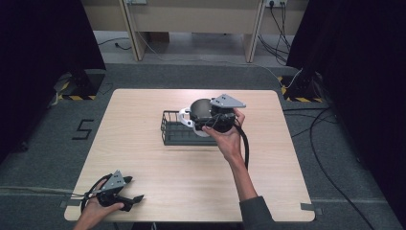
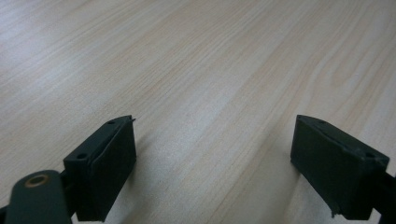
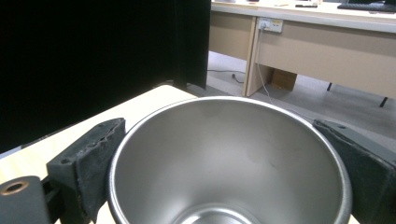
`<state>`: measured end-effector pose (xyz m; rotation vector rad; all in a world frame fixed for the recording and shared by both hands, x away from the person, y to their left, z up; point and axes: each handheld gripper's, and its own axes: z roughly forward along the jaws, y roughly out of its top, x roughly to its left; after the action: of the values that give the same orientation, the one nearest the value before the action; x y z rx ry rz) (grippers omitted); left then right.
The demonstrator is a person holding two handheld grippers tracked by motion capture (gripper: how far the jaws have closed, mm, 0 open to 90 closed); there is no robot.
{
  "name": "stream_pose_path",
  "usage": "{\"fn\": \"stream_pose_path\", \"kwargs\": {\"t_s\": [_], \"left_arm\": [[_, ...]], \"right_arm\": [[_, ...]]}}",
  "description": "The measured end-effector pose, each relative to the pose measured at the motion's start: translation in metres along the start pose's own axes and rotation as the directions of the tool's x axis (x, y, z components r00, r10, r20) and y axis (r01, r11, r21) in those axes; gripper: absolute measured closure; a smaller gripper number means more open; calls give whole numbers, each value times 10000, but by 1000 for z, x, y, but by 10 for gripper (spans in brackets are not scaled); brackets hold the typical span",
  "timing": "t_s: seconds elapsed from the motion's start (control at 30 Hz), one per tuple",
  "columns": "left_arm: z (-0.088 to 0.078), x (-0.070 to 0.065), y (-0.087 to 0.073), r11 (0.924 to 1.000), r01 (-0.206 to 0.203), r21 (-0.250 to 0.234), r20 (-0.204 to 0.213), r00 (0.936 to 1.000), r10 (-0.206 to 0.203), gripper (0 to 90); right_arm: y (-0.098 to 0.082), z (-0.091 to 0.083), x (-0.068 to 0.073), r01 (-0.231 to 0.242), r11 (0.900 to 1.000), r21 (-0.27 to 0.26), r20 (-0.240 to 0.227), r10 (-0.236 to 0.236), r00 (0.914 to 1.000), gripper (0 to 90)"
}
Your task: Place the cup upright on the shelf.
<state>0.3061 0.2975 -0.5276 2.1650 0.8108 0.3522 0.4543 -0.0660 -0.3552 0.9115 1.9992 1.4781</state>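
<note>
— Over the wire basket [image 1: 181,129], from above, what did the right gripper [image 1: 207,116] hold?
— A steel bowl [image 1: 201,109], above the pale wood table [image 1: 191,182].
— Along the left gripper [image 2: 215,154]?
— Jaws apart, bare woodgrain between.
— Along the right one?
— Both pads clamped the bowl [image 3: 229,158], smooth and dull-shiny; desks [image 3: 322,42] stood beyond.

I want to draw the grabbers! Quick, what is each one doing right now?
Left gripper: open, holding nothing, low over the wooden table.
Right gripper: shut on the metal bowl, one of its fingers on each side.
</note>
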Motion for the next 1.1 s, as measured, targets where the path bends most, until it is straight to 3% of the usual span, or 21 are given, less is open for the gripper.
{"fn": "stream_pose_path", "kwargs": {"t_s": [0.57, 1.1], "left_arm": [[0, 0, 0, 10000, 7, -16, 3, 10000, -7, 136], [0, 0, 0, 10000, 11, -28, 15, 10000, -10, 136]], "right_arm": [[-1, 42, -21, -43, 9994, 336, 240, 35, 9997, 64], [-16, 64, -29, -256, 9980, 570, 264, 241, 9994, 63]]}}
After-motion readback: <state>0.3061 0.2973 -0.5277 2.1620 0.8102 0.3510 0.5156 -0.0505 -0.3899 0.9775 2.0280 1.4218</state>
